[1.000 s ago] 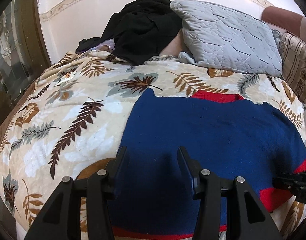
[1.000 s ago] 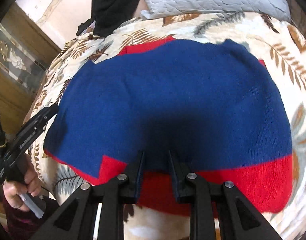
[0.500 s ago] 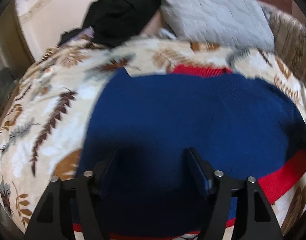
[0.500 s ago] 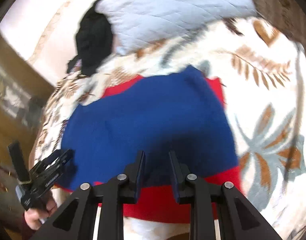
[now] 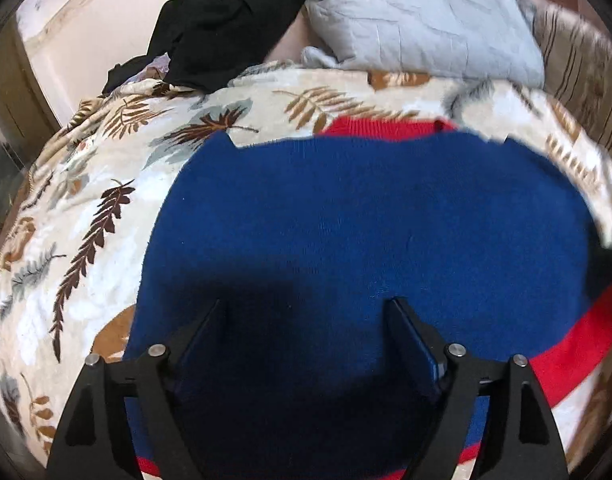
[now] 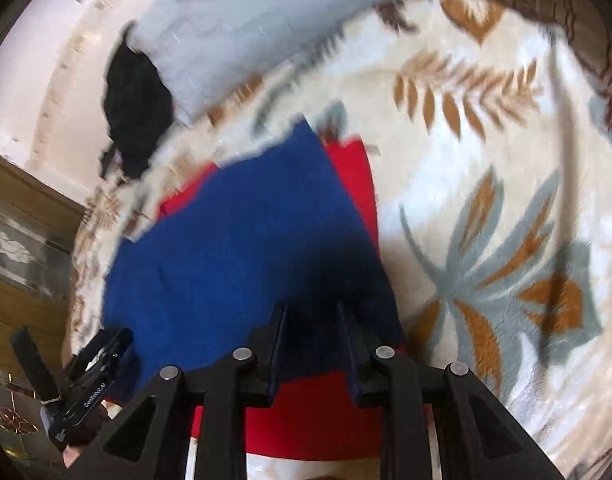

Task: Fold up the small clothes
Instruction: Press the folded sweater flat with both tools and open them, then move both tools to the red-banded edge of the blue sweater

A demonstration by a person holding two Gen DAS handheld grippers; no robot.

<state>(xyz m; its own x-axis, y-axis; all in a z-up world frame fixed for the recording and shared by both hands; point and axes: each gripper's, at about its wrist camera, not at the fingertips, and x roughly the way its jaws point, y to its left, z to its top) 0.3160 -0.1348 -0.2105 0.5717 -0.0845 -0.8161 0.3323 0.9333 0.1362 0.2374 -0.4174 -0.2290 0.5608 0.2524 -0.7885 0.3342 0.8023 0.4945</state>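
Note:
A small blue knit sweater with red trim (image 5: pixel 365 232) lies flat on the leaf-print blanket (image 5: pixel 86 216); it also shows in the right wrist view (image 6: pixel 234 256). My left gripper (image 5: pixel 306 312) is open wide, hovering over the sweater's near left part, holding nothing. My right gripper (image 6: pixel 310 308) is open with a narrow gap, over the sweater's near right corner where the red hem (image 6: pixel 317 412) lies. The left gripper also shows at the lower left of the right wrist view (image 6: pixel 94 376).
A grey quilted pillow (image 5: pixel 417 16) and a heap of black clothing (image 5: pixel 226 20) lie at the head of the bed. A brown striped cushion (image 5: pixel 577 60) is at the far right. A wooden cabinet (image 6: pixel 22 264) stands left of the bed.
The left gripper has opened wider and moved right over the sweater. The right gripper has swung right toward the sweater's right edge, with its gap unchanged.

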